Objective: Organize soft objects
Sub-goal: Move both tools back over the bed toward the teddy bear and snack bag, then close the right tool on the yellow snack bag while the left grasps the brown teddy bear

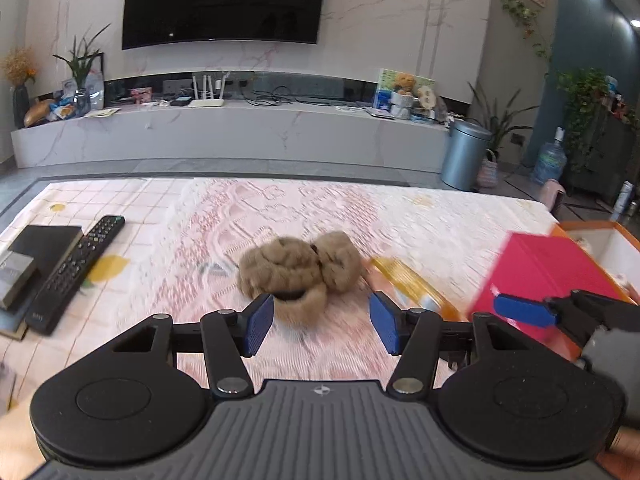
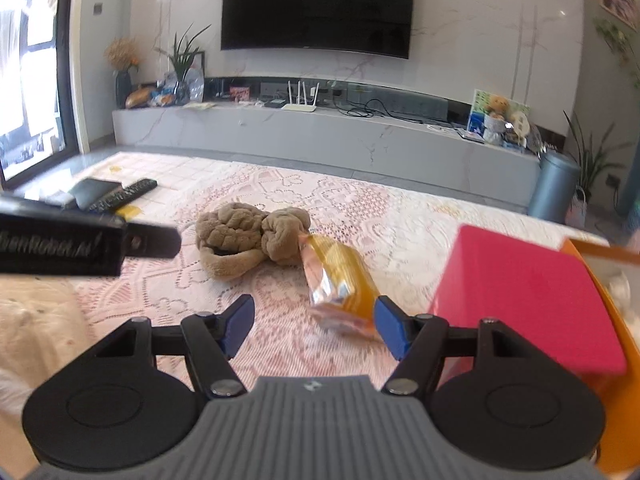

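Reaching low over the lace-covered table (image 1: 328, 216), the left gripper (image 1: 321, 322) has its blue pads spread apart and holds nothing; the brown plush slippers (image 1: 298, 270) lie just ahead of it, a little left of centre, the near one's cuff almost beside the left pad. The pair's long axis runs across the gripper's line, so closing would likely pinch one slipper rather than both. The right gripper (image 2: 315, 326), also spread and empty, points at an orange snack packet (image 2: 338, 276) lying lengthwise toward it, touching the slippers at its far end. By this judgement the left hand is nearer the slippers. Right of both stands a pink box (image 2: 524, 300); farther left lie a remote (image 1: 76, 268) and a black book (image 1: 44, 246).
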The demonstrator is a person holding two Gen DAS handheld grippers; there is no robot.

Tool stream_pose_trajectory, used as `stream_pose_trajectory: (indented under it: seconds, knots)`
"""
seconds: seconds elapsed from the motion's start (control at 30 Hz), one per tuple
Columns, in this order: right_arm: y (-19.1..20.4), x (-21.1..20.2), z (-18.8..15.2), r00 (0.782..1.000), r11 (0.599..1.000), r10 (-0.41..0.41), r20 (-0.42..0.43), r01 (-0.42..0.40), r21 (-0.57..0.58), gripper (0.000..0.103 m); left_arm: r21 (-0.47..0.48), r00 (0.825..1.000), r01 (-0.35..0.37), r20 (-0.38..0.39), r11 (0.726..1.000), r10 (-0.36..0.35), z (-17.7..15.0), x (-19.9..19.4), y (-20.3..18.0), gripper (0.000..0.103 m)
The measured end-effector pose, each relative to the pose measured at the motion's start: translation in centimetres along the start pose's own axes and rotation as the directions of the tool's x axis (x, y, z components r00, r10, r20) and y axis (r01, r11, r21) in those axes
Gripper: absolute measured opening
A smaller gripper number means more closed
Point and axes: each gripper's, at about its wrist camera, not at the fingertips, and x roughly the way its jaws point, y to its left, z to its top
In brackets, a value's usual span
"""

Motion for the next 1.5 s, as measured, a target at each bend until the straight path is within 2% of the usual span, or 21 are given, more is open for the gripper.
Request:
stream_pose_trajectory:
  seconds: [0.1,0.2,0.33,0.5,0.63,0.77,0.9,1.0,1.13,1.37,1.43,1.5]
  knots:
    - [0.8,2.5,0.6,0.997,0.994,-0.073,-0.004,0.073,-0.083,0.068,0.014,1.0,0.004,0.001,1.0,-0.004,1.1,2.3,-0.2,0.071]
    - [0.9,4.7,1.2,0.995,0.99,-0.102,-0.005,0.101,-0.103,0.068,0.058,1.0,-0.012,0.01,0.998,0.012,1.7,4.2,-0.5,0.071]
    - [0.9,7.3,1.8,0.991,0.985,-0.127,-0.032,0.122,-0.123,0.068,0.087,1.0,0.006,0.018,0.996,-0.007,1.4,6.1,-0.1,0.071]
    - [0.0,10.1,1.8,0.989,0.993,-0.108,-0.105,0.101,-0.064,0.065,0.11,1.0,0.006,-0.017,0.994,-0.005,0.5,7.3,0.7,0.072]
    - [-0.5,11.9,1.4,0.986,0.996,-0.084,-0.147,0.08,-0.029,0.061,0.158,1.0,0.003,-0.005,0.987,-0.002,0.6,7.8,0.6,0.078]
    - [-0.5,12.4,1.1,0.987,0.997,-0.078,-0.139,0.075,-0.024,0.06,0.21,1.0,0.002,-0.012,0.978,0.0,0.2,8.2,0.3,0.082]
    - [-0.9,12.1,0.9,0.99,0.998,-0.06,-0.131,0.062,0.007,0.05,0.229,0.999,0.008,-0.04,0.973,0.001,-0.3,8.9,0.4,0.083]
    - [-1.3,12.0,0.9,0.991,0.998,-0.045,-0.127,0.05,0.033,0.048,0.233,0.999,0.021,-0.037,0.972,-0.012,-0.3,8.9,0.6,0.086]
    - [-1.3,11.9,0.7,0.992,0.998,-0.038,-0.121,0.042,0.035,0.047,0.231,0.999,0.029,-0.038,0.972,-0.021,-0.4,9.2,0.7,0.088]
    - [-1.4,12.0,0.4,0.993,0.999,-0.027,-0.113,0.03,0.032,0.048,0.25,0.999,-0.019,-0.034,0.968,0.028,-0.6,10.0,0.6,0.089]
    - [-1.4,12.0,0.4,0.994,0.999,-0.025,-0.109,0.028,0.03,0.049,0.278,0.998,-0.04,-0.042,0.96,0.053,-0.7,10.0,0.6,0.088]
    - [-1.6,12.0,0.5,0.994,0.999,-0.016,-0.111,0.021,0.047,0.049,0.349,0.998,-0.034,-0.046,0.936,0.053,-1.0,9.6,-0.1,0.078]
